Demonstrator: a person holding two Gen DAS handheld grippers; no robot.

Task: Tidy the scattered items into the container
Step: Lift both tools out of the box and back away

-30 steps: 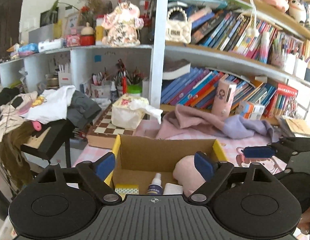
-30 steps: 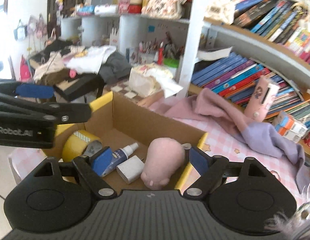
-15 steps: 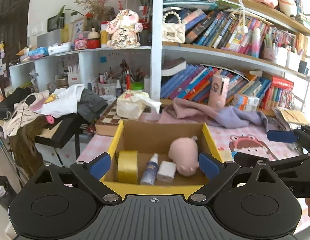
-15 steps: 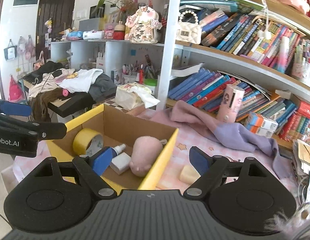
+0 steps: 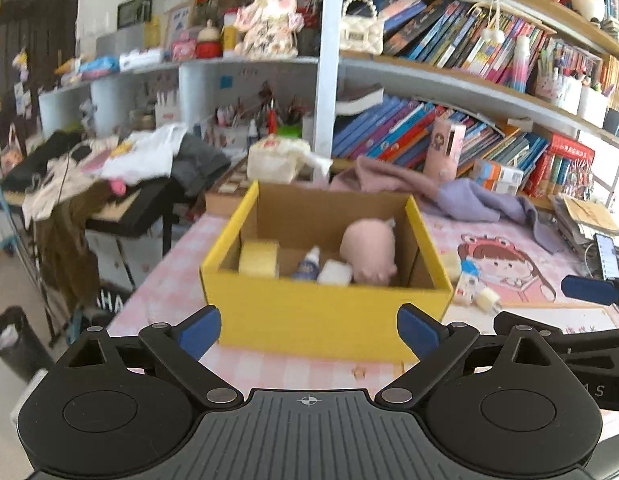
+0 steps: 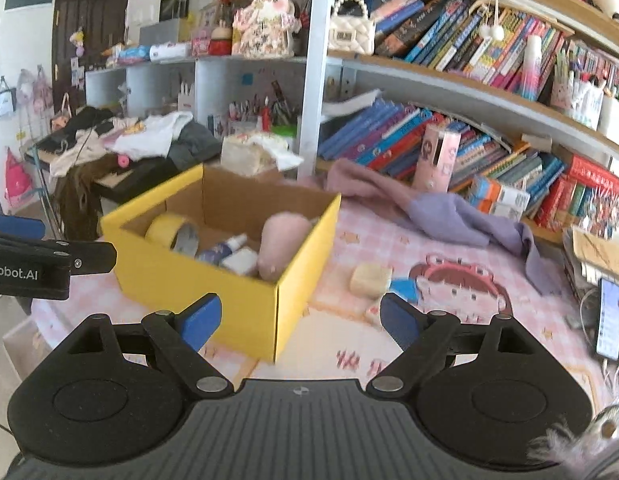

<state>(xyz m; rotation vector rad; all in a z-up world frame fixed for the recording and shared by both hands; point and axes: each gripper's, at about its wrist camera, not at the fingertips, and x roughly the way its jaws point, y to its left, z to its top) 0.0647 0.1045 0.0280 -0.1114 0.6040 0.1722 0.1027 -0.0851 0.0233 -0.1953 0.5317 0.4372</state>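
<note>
A yellow cardboard box (image 5: pixel 325 312) (image 6: pixel 197 276) stands on the pink checked table. It holds a yellow tape roll (image 5: pixel 259 258) (image 6: pixel 169 232), a small bottle (image 5: pixel 309 264) (image 6: pixel 225 248), a white block (image 5: pixel 334 272) (image 6: pixel 241 260) and a pink plush (image 5: pixel 369 250) (image 6: pixel 283 244). On the mat right of the box lie a beige block (image 6: pixel 371 278) (image 5: pixel 449 264) and a small blue-and-white item (image 5: pixel 467 284). My left gripper (image 5: pixel 309 330) hangs open and empty before the box's front wall. My right gripper (image 6: pixel 301 318) faces the box's right corner, its jaws opening with nothing between them.
A purple-pink cloth (image 6: pixel 429 208) and a pink tumbler (image 6: pixel 435 160) lie behind the box, before shelves of books. A phone (image 6: pixel 609 320) lies at the far right. A tissue box (image 5: pixel 275 162) sits behind the box. Clothes (image 5: pixel 141 160) pile on a side stand beyond the table's left edge.
Both grippers have drawn back from over the box, so its whole front wall now shows. The beige block and the small items on the mat have come into view.
</note>
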